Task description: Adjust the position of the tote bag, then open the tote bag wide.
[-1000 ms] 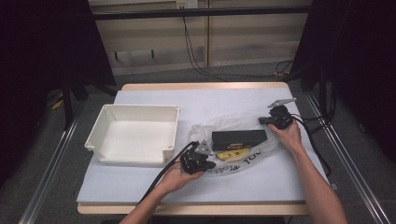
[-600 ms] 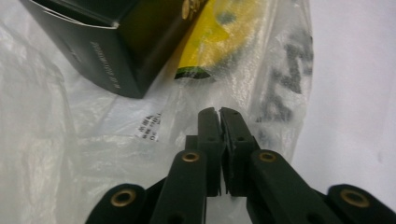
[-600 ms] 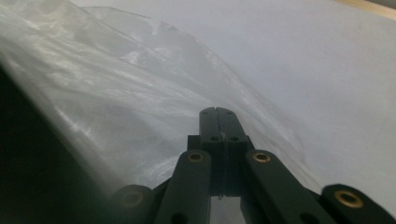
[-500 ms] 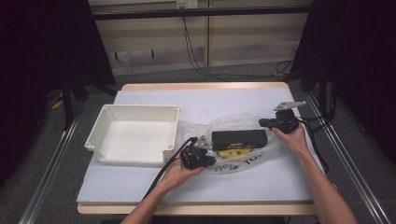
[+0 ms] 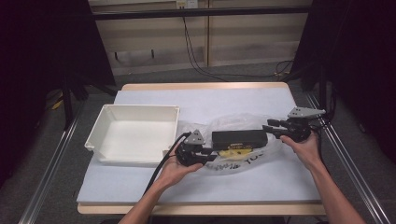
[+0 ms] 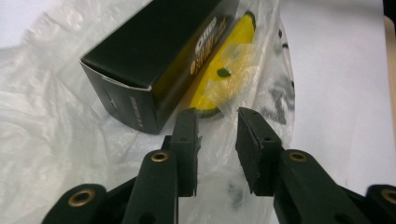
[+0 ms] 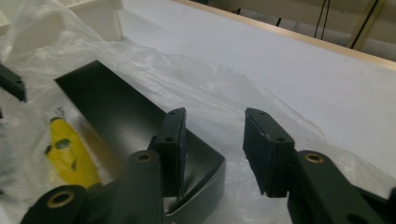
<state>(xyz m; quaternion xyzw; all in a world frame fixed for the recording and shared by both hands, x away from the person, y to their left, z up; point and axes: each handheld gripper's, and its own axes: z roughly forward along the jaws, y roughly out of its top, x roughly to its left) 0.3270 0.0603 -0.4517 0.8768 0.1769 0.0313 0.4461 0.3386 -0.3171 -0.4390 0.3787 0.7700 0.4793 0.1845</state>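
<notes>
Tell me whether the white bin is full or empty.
Empty: in the high view the white bin shows a bare floor, while the black box lies beside it in the plastic bag.

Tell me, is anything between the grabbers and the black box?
Yes. The black box lies inside a clear plastic bag, so the bag's film is between it and both the left gripper and the right gripper. Both grippers have just been opening, with no film pinched.
</notes>
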